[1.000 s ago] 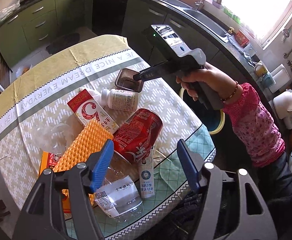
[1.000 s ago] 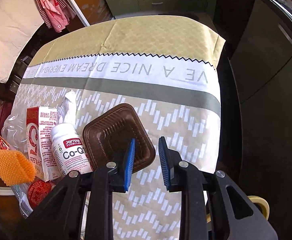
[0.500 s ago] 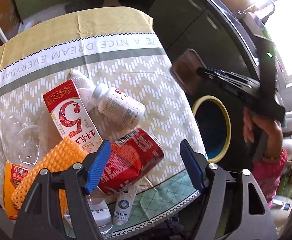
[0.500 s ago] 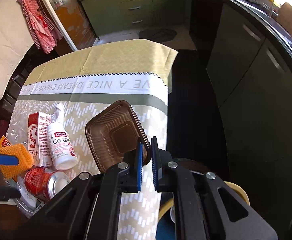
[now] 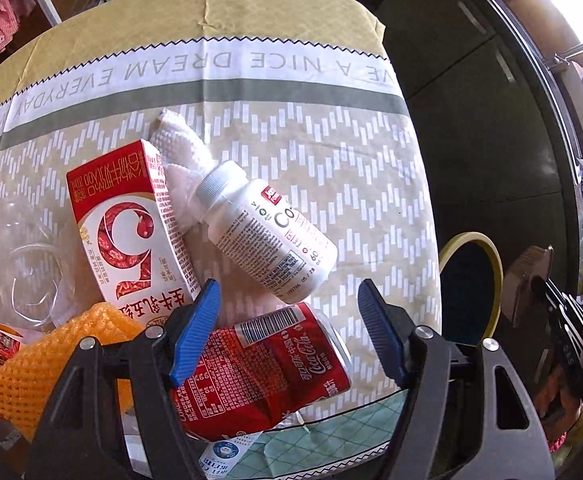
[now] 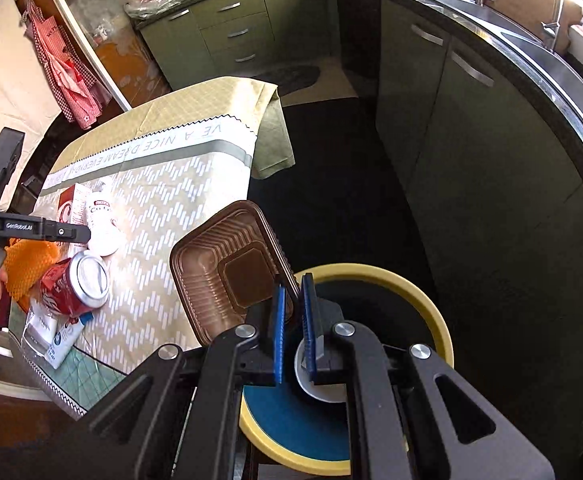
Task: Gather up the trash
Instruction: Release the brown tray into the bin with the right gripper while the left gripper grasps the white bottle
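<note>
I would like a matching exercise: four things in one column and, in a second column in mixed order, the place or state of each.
Things:
1. brown tray
2. white bottle
3. cola can
4. bin

Places or states:
A. dented, lying on the table below the open left gripper
B. on the floor beside the table, yellow rim
C. pinched at its rim by the right gripper
D. lying on its side, cap against a white tissue

Pairs: 1-C, 2-D, 3-A, 4-B
</note>
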The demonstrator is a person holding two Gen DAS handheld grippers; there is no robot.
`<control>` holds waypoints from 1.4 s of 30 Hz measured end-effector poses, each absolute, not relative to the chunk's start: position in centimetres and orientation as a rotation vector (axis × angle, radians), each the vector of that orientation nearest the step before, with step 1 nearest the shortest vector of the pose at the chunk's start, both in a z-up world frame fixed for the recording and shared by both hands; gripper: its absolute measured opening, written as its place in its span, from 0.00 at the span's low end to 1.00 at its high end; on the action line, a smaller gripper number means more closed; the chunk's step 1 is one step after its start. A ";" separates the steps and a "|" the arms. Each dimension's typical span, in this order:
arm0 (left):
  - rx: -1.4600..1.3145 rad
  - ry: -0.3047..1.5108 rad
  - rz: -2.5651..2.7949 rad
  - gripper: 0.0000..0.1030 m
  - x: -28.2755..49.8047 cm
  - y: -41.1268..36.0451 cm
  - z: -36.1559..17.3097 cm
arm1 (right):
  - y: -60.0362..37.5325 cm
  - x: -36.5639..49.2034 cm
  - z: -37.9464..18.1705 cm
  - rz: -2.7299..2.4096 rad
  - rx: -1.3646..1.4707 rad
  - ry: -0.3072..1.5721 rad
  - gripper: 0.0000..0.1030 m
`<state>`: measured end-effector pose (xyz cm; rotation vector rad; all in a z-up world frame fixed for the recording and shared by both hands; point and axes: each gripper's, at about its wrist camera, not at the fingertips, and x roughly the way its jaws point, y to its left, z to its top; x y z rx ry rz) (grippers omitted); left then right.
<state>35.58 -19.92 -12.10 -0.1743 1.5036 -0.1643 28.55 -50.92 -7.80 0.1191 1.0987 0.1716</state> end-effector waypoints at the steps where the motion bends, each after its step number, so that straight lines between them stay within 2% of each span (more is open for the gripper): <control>1: -0.178 1.514 -0.153 0.65 35.7 -20.0 -12.5 | -51.4 28.0 -7.9 0.169 0.126 1.096 0.09; 20: -0.218 1.568 -0.066 0.65 36.7 -19.8 -15.1 | -55.6 24.6 -11.6 0.161 0.181 1.122 0.09; 30: -0.044 1.536 -0.139 0.57 39.2 -22.1 -15.0 | -56.1 23.7 -12.8 0.152 0.192 1.147 0.09; 36: 0.111 1.605 -0.215 0.52 39.2 -23.9 -15.8 | -56.0 23.0 -13.9 0.152 0.195 1.171 0.09; 38: 0.108 1.622 -0.214 0.60 39.4 -23.7 -16.1 | -56.0 23.0 -14.0 0.153 0.195 1.174 0.09; 39: 0.094 1.626 -0.211 0.69 39.6 -23.6 -16.3 | -56.0 23.0 -14.0 0.154 0.196 1.173 0.09; 40: 0.086 1.624 -0.202 0.73 39.8 -23.4 -16.3 | -55.9 22.9 -14.0 0.156 0.196 1.173 0.09; 42: 0.062 1.609 -0.190 0.73 40.3 -22.8 -16.3 | -55.7 22.8 -14.0 0.161 0.192 1.174 0.09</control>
